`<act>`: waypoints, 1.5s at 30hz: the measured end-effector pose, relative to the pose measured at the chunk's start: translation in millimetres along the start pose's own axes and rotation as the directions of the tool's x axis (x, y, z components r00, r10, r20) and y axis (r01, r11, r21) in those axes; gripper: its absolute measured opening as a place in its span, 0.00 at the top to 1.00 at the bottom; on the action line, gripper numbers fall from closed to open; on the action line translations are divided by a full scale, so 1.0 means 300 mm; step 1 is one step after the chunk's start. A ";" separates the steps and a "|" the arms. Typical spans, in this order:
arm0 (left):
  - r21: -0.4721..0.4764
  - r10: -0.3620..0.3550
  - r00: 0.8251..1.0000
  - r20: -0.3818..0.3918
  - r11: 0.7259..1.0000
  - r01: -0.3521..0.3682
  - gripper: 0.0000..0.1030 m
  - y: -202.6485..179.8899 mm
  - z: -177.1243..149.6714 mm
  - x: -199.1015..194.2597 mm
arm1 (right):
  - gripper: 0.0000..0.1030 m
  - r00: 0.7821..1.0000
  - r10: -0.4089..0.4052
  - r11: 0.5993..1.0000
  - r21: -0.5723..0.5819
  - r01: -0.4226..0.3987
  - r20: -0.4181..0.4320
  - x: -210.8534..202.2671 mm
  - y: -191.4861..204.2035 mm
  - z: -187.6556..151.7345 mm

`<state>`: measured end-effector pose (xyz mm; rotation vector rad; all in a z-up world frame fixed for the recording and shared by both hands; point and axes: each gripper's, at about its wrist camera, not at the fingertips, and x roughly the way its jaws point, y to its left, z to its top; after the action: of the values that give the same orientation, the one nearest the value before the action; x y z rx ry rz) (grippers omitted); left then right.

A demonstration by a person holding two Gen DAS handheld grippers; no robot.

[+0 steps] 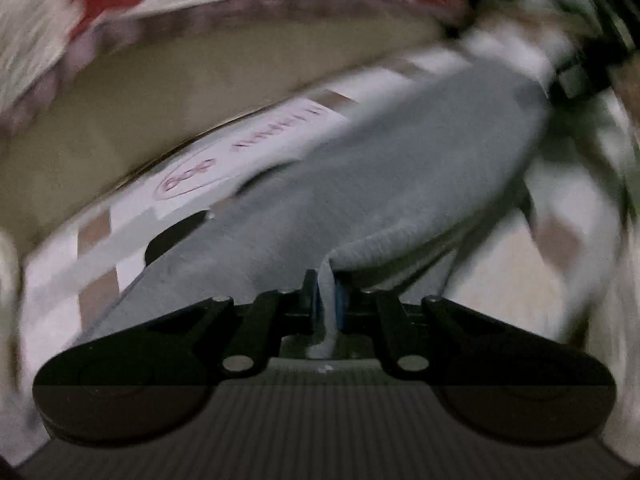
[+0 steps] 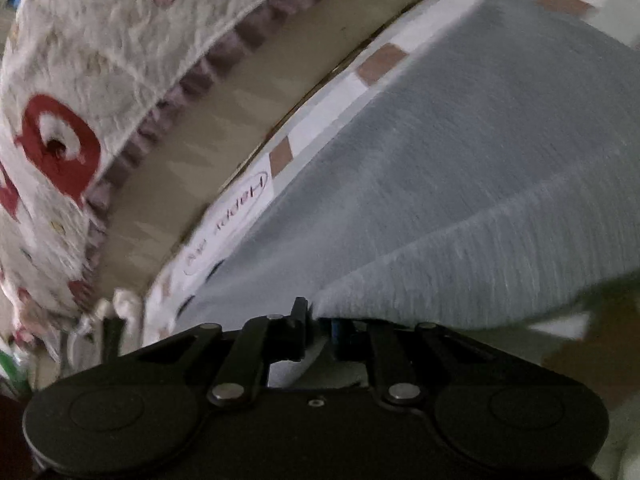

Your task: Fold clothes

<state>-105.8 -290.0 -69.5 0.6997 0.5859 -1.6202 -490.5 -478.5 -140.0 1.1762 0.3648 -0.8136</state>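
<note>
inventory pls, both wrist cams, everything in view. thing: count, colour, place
garment: 1, grey, spread over the checked sheet, an edge pinched in each gripper
sheet: 1, white with brown squares and a red printed logo, under the garment
blanket: 1, white fleece with red shapes and a purple trim, upper left of both views
surface between blanket and sheet: 1, beige, what it is cannot be told
background at top right of the left view: dark and green, too blurred to name
left gripper: 1, black, shut on the garment's edge
right gripper: 1, black, shut on the garment's edge
</note>
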 end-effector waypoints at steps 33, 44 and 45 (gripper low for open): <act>-0.185 -0.008 1.000 -0.011 0.983 0.005 0.91 0.081 -0.067 0.136 | 0.24 0.869 -0.289 0.923 0.356 0.142 0.402 -0.240 -0.426 -0.054; 0.017 -0.114 0.993 0.015 0.993 0.114 0.55 -0.007 -0.073 0.025 | 0.85 0.825 -0.456 0.886 0.085 0.455 0.335 -0.253 -0.243 0.219; 0.058 -0.109 0.994 0.009 0.992 0.108 0.50 -0.028 -0.077 0.014 | 0.85 0.837 -0.456 0.888 0.086 0.452 0.304 -0.244 -0.249 0.260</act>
<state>-111.7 -275.0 -88.7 0.7103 0.5790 -1.7471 -605.8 -534.1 -114.2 0.9544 0.3780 -1.4050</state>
